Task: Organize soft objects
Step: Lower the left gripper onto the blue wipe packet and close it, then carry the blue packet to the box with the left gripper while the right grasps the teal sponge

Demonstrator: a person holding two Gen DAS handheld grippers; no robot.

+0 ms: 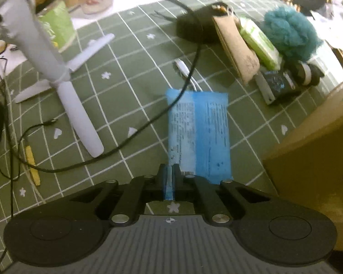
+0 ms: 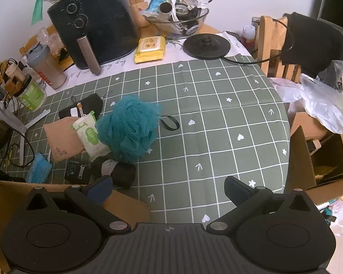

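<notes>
The left tongs [image 1: 169, 171] are almost closed and they pinch the near edge of a blue packet [image 1: 199, 134], a flat soft pack with small print on it. The packet lies on the green checked cloth of the worktop [image 1: 130, 73], and a black cable [image 1: 148, 123] crosses over its far left corner. Just to the right of the packet stands a cardboard box [image 1: 313, 150]. Beyond the packet, near the far side, a group of soft things lies close together: a beige pouch [image 1: 237, 50], a green wipes pack [image 1: 260, 43], a teal bath puff [image 1: 288, 34] and dark rolled socks [image 1: 306, 70]. To the left stands a white tripod [image 1: 57, 68]. The right tongs [image 2: 169, 189] are wide apart and hold nothing; they hang over a bare part of the cloth. In the right wrist view the puff [image 2: 130, 130] sits left of centre, touching the wipes pack [image 2: 90, 134], and a black air fryer [image 2: 96, 20] stands at the back.
</notes>
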